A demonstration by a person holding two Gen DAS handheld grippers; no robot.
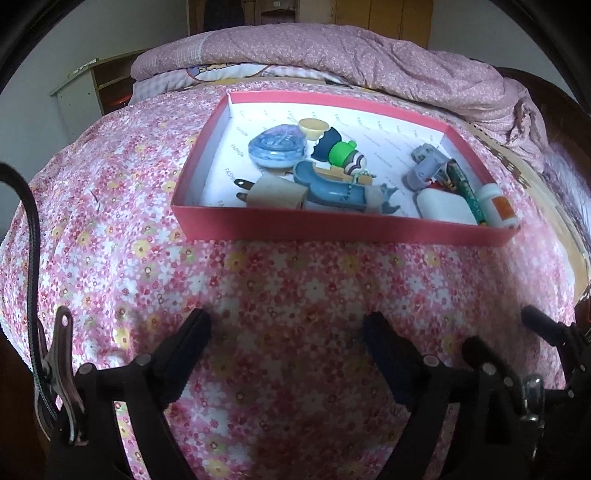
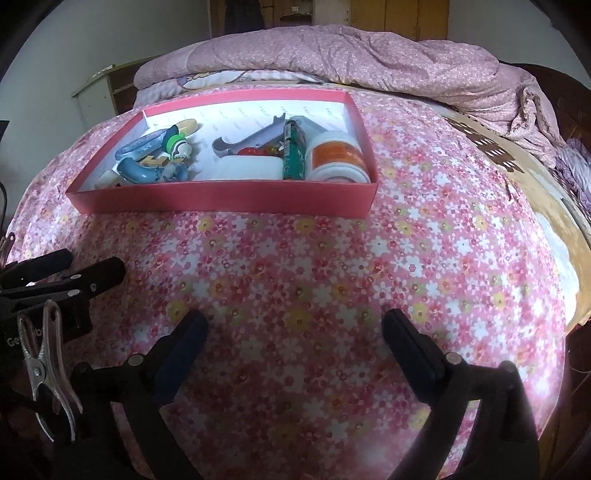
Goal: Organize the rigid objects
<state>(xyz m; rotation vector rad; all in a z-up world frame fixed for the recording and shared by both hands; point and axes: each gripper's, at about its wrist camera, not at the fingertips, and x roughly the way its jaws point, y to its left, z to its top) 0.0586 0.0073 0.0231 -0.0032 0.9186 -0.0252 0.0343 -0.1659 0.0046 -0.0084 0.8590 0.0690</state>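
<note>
Shallow red box (image 1: 332,227), white-lined, crowded with small objects

I'm working in a bedroom in someone's home. A bed fills my view, spread with a pink flowered sheet (image 1: 280,295), and a rumpled pink quilt (image 2: 369,62) is heaped along its far side over a cartoon-print pillow (image 1: 218,72). Beyond it I see plain pale walls, a small shelf unit (image 1: 92,88) at the left, and wooden cupboard doors (image 2: 417,14) at the back, all household furniture.
</note>
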